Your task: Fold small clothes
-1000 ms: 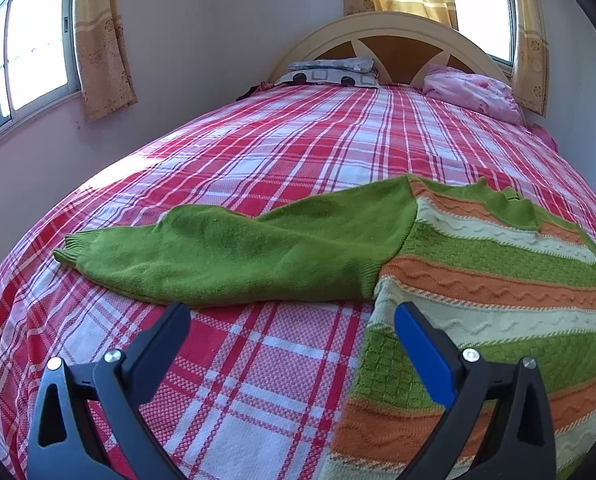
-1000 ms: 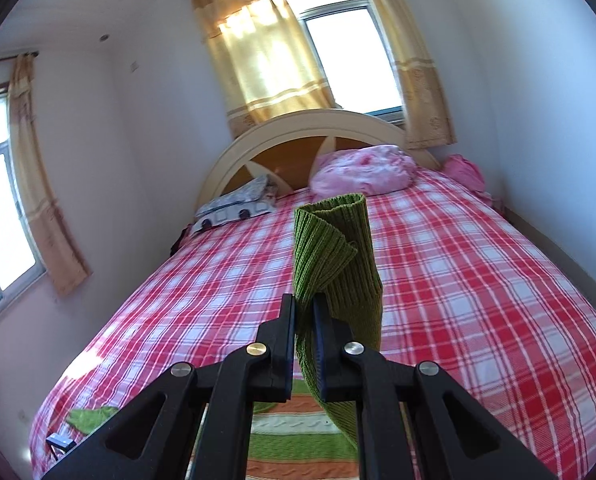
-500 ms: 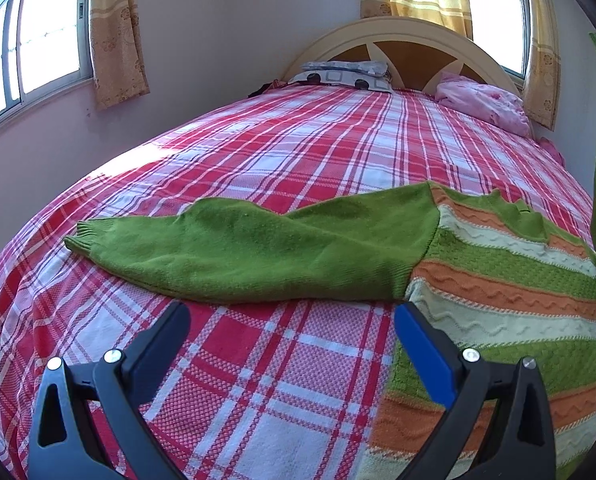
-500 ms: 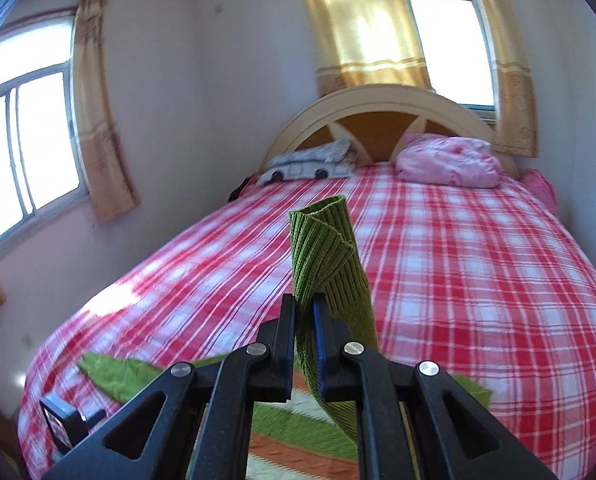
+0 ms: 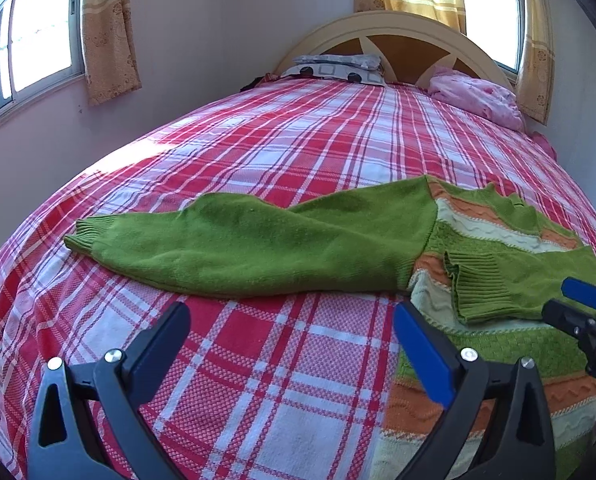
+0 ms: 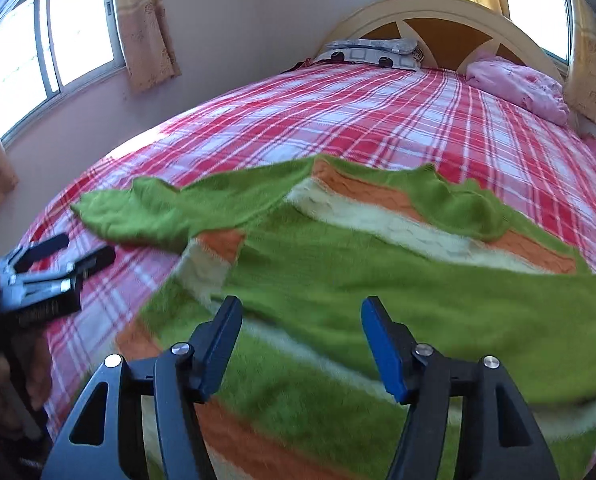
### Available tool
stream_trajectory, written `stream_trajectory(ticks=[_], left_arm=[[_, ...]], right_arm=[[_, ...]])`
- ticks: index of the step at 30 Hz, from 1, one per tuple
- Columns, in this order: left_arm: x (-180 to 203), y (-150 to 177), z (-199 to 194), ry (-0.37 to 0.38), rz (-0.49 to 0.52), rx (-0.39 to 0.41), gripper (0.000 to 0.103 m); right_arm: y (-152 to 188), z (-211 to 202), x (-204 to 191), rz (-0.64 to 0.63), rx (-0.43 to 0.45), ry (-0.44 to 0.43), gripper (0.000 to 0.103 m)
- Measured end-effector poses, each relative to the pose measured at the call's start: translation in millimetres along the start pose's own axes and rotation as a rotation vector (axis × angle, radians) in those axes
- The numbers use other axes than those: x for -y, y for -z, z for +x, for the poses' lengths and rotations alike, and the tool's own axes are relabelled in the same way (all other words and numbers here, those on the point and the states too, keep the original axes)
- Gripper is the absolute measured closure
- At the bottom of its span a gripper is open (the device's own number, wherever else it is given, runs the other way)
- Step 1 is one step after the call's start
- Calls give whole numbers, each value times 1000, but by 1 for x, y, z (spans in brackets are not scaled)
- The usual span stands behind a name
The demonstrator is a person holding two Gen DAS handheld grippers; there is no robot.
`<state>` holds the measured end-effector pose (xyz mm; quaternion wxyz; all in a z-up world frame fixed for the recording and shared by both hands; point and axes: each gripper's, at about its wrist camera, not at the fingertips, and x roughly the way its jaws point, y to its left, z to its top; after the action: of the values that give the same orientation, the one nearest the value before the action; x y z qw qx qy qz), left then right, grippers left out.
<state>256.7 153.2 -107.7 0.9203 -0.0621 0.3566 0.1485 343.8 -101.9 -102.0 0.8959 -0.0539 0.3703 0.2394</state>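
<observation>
The sweater [image 5: 498, 240] lies flat on the plaid bed [image 5: 298, 140], near its foot. Its left sleeve [image 5: 237, 248] is stretched out sideways, not yet folded; the left gripper [image 5: 291, 332] hangs just short of it with fingers spread wide and nothing between them. To the right, the other sleeve [image 5: 494, 284] lies across the striped body, cuff toward the middle, so that first fold looks done. The right gripper [image 6: 302, 340] hovers over it; its jaws have just been opening, and they stand apart and empty. Left to do, by my reckoning: bring the left sleeve in, then fold the body up
</observation>
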Motion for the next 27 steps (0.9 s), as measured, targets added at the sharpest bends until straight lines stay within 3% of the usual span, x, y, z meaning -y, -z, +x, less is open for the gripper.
stream_trajectory(ticks=[2, 7, 10, 13, 20, 22, 23, 25, 27], left_arm=[[9, -3, 1, 42, 15, -21, 11], [43, -13, -1, 145, 49, -35, 18], [71, -19, 5, 187, 99, -42, 28], [91, -24, 23, 234, 101, -101, 38], [111, -18, 66, 288, 47, -234, 44], [113, -17, 67, 291, 37, -222, 47], [113, -16, 66, 293, 34, -212, 52], [112, -16, 65, 288, 19, -208, 98], [108, -17, 63, 307, 13, -210, 98]], right_arm=[[11, -17, 14, 26, 7, 32, 40], [44, -48, 43, 51, 17, 153, 38], [61, -58, 48, 43, 13, 155, 37], [79, -61, 42, 4, 16, 173, 37], [90, -69, 42, -4, 56, 179, 33], [91, -67, 42, -4, 51, 179, 32], [91, -65, 42, -3, 47, 180, 32], [92, -64, 44, 3, 44, 180, 32], [92, -64, 45, 13, 48, 175, 32]])
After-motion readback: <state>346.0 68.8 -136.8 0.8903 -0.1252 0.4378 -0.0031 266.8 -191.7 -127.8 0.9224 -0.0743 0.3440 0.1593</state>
